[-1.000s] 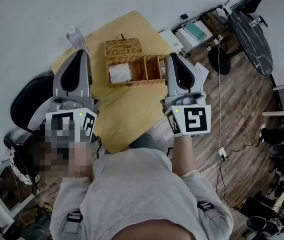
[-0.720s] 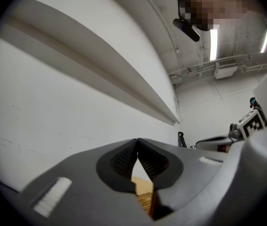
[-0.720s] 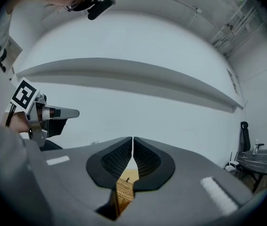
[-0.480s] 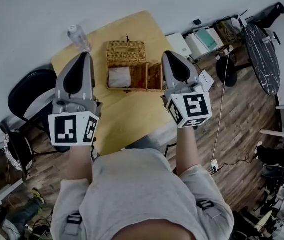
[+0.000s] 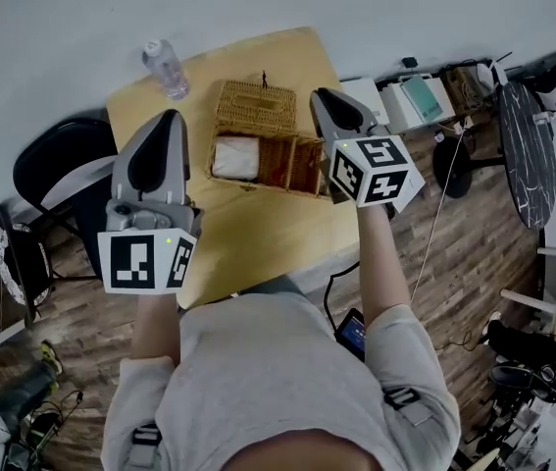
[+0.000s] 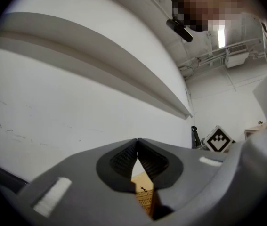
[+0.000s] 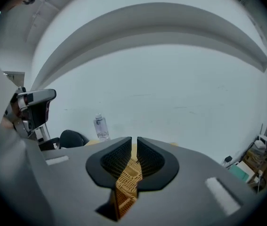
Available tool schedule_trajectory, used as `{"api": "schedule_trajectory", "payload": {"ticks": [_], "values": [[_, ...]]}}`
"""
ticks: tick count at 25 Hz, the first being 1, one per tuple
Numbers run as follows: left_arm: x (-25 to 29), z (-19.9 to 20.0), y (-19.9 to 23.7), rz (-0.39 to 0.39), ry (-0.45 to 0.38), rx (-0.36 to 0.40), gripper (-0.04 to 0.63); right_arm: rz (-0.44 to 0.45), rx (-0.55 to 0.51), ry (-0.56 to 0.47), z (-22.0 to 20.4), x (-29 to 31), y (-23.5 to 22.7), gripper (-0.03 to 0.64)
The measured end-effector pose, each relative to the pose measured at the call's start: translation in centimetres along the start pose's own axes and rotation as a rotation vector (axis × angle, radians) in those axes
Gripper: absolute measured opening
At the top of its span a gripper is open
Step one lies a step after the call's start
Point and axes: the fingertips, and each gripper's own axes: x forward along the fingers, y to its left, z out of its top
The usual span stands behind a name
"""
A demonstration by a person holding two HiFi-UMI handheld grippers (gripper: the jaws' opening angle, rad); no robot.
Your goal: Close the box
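An open wicker box (image 5: 276, 162) stands on the yellow wooden table (image 5: 248, 229), its lid (image 5: 255, 106) tipped back on the far side. A white item (image 5: 235, 157) lies in its left compartment. My left gripper (image 5: 172, 116) hovers left of the box, apart from it, jaws shut and empty; its own view shows them (image 6: 137, 140) touching, with the box (image 6: 144, 199) below. My right gripper (image 5: 319, 94) is held over the box's right end. Its jaws (image 7: 134, 139) stand a narrow gap apart with nothing between them, the wicker (image 7: 127, 178) showing beneath.
A clear plastic bottle (image 5: 165, 67) stands at the table's far left corner, also in the right gripper view as the bottle (image 7: 100, 126). A black chair (image 5: 47, 180) sits left of the table. Boxes and a round dark table (image 5: 523, 135) fill the floor to the right.
My right gripper has moved forward over the box's right end and tilted down, and its jaws have parted slightly. The left gripper stays shut, almost in place.
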Motion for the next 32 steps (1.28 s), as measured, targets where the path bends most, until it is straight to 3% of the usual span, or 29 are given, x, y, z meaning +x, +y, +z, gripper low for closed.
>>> {"api": "schedule_trajectory", "payload": {"ticks": [17,23,32], "values": [[0.8,-2.1,2.0,0.089,0.046,0.003,0.058,0.204,0.162,0.347,-6.0,12.0,-2.6,0.092],[0.8,-3.2,2.5,0.105,0.062,-0.007,0.058,0.225,0.256,0.505,-8.7,15.4,-3.0,0.091],[0.6,-4.7,3.1,0.140,0.087,-0.016,0.058,0.232,0.321,0.616,-11.3,18.8,-3.1,0.091]]}}
